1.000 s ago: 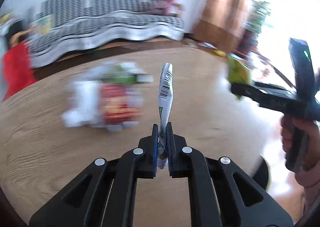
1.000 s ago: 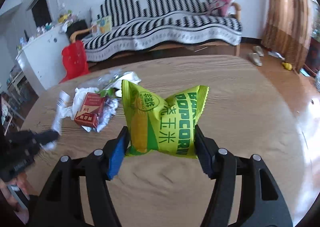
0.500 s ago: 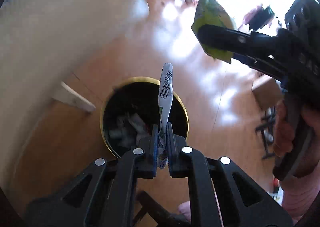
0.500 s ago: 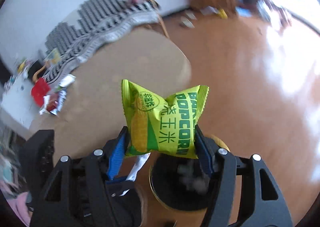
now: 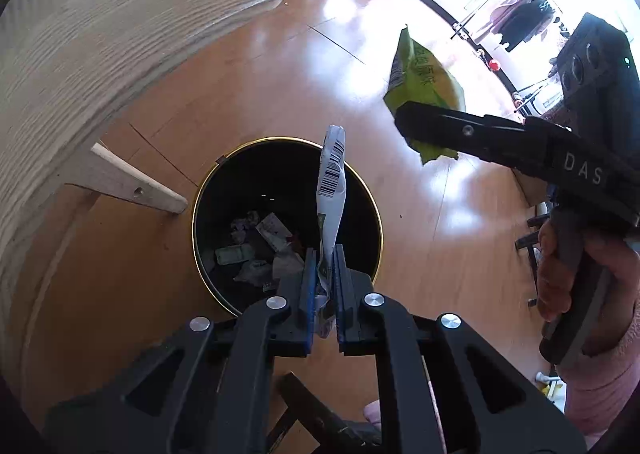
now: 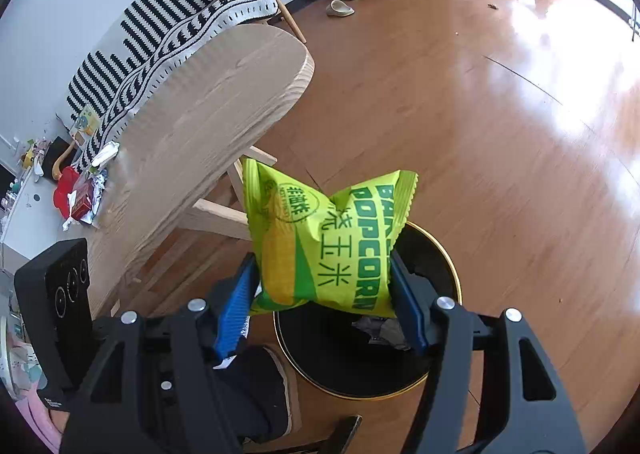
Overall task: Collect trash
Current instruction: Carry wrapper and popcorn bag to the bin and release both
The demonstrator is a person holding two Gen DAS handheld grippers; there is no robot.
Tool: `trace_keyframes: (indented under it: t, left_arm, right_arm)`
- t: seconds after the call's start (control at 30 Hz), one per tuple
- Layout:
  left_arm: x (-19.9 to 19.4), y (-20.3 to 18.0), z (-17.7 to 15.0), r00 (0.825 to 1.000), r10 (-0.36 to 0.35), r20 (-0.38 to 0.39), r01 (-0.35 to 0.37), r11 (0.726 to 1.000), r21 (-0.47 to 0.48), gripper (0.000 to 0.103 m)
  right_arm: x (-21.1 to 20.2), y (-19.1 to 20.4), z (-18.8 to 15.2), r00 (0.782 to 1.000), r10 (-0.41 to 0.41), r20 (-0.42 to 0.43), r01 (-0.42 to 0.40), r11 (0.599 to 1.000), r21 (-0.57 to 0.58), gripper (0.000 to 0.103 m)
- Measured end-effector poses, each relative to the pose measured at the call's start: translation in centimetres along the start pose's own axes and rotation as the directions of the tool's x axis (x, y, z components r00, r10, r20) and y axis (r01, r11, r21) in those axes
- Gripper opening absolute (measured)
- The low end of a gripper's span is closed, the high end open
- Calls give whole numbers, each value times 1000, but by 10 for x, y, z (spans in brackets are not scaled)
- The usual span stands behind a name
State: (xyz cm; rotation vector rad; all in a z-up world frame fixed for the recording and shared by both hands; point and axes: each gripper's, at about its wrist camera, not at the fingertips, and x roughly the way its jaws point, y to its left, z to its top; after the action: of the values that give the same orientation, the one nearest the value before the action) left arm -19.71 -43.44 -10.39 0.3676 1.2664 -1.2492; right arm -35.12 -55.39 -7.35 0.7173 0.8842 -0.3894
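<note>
On your left, the wooden table (image 5: 120,21) curves out over the floor, and one of its pale legs (image 5: 132,185) ends just beside the gold rim of the black bin (image 5: 195,213), so you have little room to swing that way. Your left gripper (image 5: 322,294) is pinched tight on a thin white wrapper with a barcode (image 5: 332,181), which stands up over the bin's mouth; older scraps lie at the bottom. If you let go here, I judge the light wrapper could cling to a pad or flutter, and because it sits toward the near-right part of the opening, it may catch the rim or land on the floor. Further right, your right gripper (image 6: 324,302) clamps the puffy green popcorn bag (image 6: 324,238) by its sides, jaws wide around it. From the left camera the bag hangs out past the bin's right edge, above bare floor (image 5: 420,262); from its own camera it covers only the bin's upper part, so a release now risks a miss. The floor to the right is open, giving you space to bring it inward. More trash (image 6: 82,197) waits on the table's far end.
</note>
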Motion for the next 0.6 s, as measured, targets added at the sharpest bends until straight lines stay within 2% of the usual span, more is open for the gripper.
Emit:
trace_keyframes:
  t: [0.1,0.13,0.17,0.2,0.23,0.33,0.43,0.53,0.6]
  left_arm:
    - [2,-6,0,1000,10,-13,-9,999,38,10]
    - [3,-8,0,999,27,-19,-26,998,56,25]
    - [6,-11,1,999,33,-25,-32,997,69,42]
    - [5,-13,0,999,29,-19,-27,997,77,86]
    - [1,-15,-2,1000,28,10,-29,996,89,97]
    - [-12,-17,-3,998,23,62,-30,993,113,97]
    - [-38,-9,-1,987,104,125,-116,989,94,97]
    - [-84,14,-1,956,177,234,-186,982,18,97]
    - [-122,46,-5,923,248,294,-234,969,-81,97]
  right_arm:
    - [2,-1,4,1000,21,-12,-21,1000,-6,64]
    - [1,-2,4,1000,19,-16,-19,1000,-10,68]
    - [0,-1,5,1000,8,-10,-8,1000,-17,78]
    - [-3,-2,8,1000,-3,7,3,1000,-19,84]
    - [-10,-3,11,998,-31,57,31,999,-10,92]
    - [-29,-13,20,986,-81,147,74,996,50,96]
    - [-38,-13,26,977,-120,175,112,992,55,96]
    - [-34,1,30,969,-160,188,161,987,6,96]
    - [-20,18,34,969,-176,173,187,981,-51,96]
